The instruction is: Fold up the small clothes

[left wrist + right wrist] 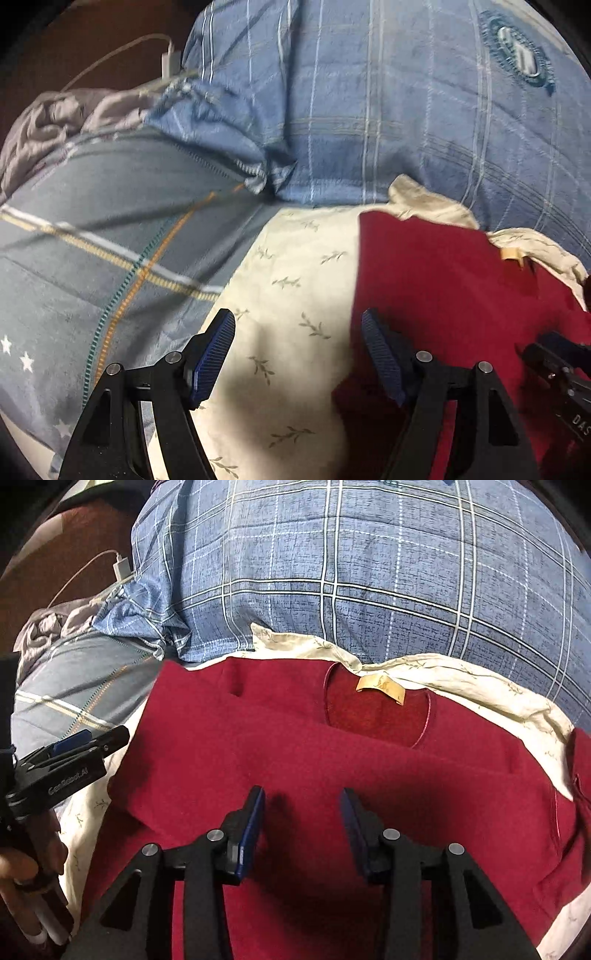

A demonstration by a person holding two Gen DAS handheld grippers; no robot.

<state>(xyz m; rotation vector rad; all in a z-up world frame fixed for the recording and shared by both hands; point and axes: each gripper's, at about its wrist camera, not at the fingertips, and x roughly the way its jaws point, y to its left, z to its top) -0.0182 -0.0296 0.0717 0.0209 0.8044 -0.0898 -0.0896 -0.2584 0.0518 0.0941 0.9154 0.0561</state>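
A dark red garment (332,768) is seen spread on a cream cloth printed with small leaf sprigs (295,280), its neckline and tan label (380,688) turned toward a large blue plaid pillow (369,572) at the far side. The right gripper (303,812) is held above the middle of the red fabric with its jaws parted and nothing caught between the blue pads. The left gripper (299,336) is poised at the garment's left edge, jaws spread wide and empty, one finger over the cream cloth and the other over the red. From the right wrist view, a hand (33,867) is seen wrapped around the left gripper's handle. A grey-blue quilt with striped bands (110,229) lies to the left, with a white charger and cable (122,568) beyond it.
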